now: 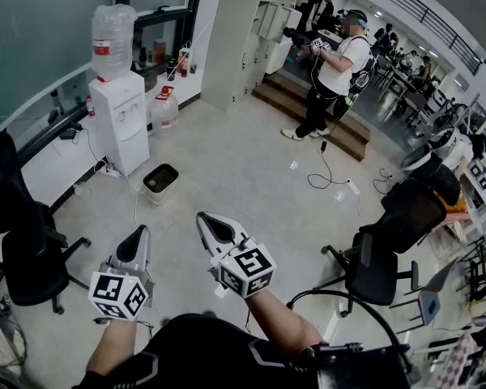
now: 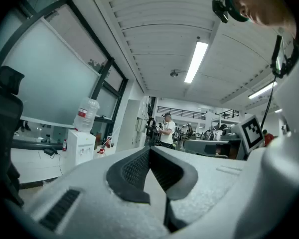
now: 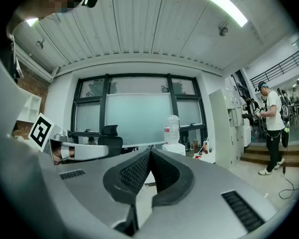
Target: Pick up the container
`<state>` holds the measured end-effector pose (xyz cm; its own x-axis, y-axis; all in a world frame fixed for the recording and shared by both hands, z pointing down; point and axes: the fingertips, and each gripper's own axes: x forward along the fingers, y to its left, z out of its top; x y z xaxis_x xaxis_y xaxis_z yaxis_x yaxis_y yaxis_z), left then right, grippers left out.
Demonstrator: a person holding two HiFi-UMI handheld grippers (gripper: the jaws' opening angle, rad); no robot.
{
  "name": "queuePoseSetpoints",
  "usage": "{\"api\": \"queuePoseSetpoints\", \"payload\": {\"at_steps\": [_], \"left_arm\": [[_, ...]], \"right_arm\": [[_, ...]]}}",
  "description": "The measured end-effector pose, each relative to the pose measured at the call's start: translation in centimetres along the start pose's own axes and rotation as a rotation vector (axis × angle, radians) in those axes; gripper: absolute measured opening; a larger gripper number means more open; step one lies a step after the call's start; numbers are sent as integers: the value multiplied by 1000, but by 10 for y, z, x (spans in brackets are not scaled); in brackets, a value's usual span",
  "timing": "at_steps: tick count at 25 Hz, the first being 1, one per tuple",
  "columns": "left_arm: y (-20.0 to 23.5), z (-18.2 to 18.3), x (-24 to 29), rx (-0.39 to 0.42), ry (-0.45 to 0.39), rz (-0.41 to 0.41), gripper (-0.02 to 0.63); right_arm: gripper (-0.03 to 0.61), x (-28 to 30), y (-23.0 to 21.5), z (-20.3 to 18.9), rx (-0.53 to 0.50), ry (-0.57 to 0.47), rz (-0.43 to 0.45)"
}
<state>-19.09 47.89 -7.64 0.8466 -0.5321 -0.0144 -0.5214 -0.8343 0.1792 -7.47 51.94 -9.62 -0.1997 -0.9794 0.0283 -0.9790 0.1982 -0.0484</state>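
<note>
Approach step: left gripper (image 1: 138, 235) and right gripper (image 1: 206, 220) clenched, empty. Bin (image 1: 159, 191), probably the target, sits well ahead of jaws; go there and open.

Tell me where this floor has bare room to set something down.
Bare floor lies between the small bin, the steps and the office chair. Crowded: more chairs at far right; water dispenser, cables and black chair at left.

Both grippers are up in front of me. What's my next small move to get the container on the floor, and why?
Probably step toward the container first. It sits on the floor beside the water dispenser, well ahead of both grippers. The left gripper and right gripper are shut, empty and pointing level, so neither is over it or ready to grasp yet.
</note>
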Motion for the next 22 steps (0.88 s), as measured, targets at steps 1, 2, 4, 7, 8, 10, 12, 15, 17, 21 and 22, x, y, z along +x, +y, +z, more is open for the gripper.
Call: {"api": "queuePoseSetpoints", "payload": {"at_steps": [1, 2, 4, 7, 8, 10, 12, 15, 17, 21, 22], "left_arm": [[0, -2, -2, -2, 7, -1, 6], [0, -4, -5, -2, 13, -1, 6], [1, -8, -7, 2, 26, 7, 6], [3, -14, -8, -21, 34, 15, 6], [3, -14, -7, -28, 33, 13, 6], [0, -13, -7, -26, 28, 7, 6], [-6, -14, -4, -19, 25, 0, 6], [-8, -15, -2, -19, 26, -13, 6], [2, -13, -8, -24, 25, -2, 6], [22, -8, -23, -20, 26, 24, 6], [25, -8, -26, -17, 27, 27, 6]], "right_arm": [[8, -3, 1, 0, -1, -1, -5], [8, -6, 1, -1, -2, -2, -11], [8, -9, 0, -1, 2, -3, -21], [8, -9, -4, -4, 20, 0, -31], [8, -9, -5, -5, 27, 1, -32], [8, -11, -6, -7, 31, 4, -33], [8, -14, -7, -8, 30, 6, -31], [8, -15, -3, -14, 39, 12, -16], [8, -5, 7, -17, 32, 21, -5], [8, 14, 25, -19, 37, 23, 13], [8, 17, 28, -19, 39, 22, 16]]}}
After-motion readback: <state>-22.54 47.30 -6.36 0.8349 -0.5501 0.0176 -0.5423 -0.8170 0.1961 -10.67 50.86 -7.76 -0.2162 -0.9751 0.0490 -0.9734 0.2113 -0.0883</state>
